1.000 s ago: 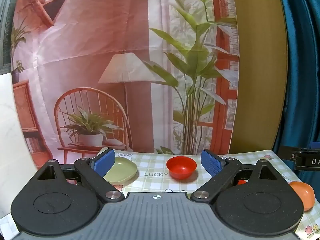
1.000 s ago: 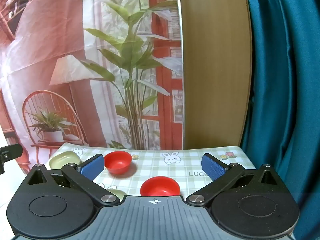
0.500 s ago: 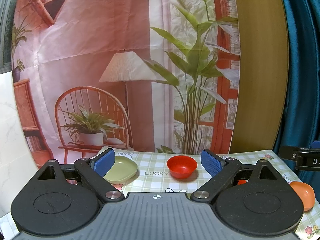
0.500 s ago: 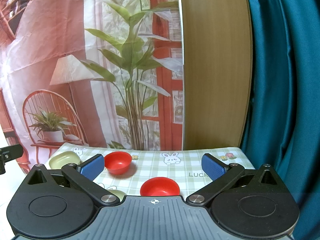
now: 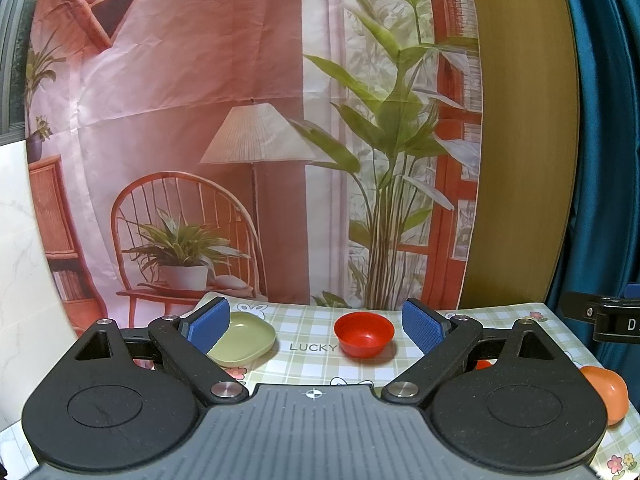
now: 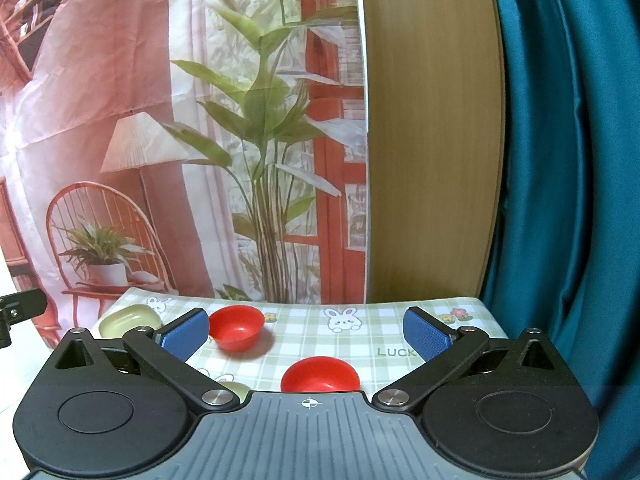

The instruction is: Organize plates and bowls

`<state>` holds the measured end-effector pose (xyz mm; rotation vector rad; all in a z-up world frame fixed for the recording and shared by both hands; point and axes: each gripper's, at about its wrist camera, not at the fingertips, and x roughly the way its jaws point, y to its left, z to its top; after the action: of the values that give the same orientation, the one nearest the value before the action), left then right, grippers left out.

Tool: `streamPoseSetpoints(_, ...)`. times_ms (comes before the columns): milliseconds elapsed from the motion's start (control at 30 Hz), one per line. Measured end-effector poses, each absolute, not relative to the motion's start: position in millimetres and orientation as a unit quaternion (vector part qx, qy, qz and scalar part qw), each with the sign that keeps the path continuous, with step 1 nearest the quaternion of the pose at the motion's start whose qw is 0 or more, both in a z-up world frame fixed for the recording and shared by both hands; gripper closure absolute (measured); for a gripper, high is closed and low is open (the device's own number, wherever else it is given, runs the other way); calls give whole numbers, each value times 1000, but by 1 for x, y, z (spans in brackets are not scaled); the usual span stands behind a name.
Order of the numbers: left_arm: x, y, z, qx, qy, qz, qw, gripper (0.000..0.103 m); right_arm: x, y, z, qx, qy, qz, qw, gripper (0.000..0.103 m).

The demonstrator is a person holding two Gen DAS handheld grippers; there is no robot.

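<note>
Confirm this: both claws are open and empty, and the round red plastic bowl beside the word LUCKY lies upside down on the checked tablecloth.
Wrong on one count: the round red plastic bowl stands upright, hollow facing up, as the left wrist view shows. Left claw and right claw are open, empty.

left gripper (image 5: pixel 316 326): black linkage arms, blue textured pads (image 5: pixel 209 326), silver pivot screws, grey ribbed body with white crosshair mark | right gripper (image 6: pixel 306 334): same build, blue pads (image 6: pixel 425 336), round black side discs, silver screws, grey ribbed body
</note>
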<state>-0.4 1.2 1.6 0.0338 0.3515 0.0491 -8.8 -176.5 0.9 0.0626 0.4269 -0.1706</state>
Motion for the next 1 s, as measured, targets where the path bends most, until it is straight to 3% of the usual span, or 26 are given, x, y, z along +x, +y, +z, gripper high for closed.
streamPoseSetpoints(1000,-1,3,2,17,176,23,984,9,-10,-178,1,27,210,-84,974,0)
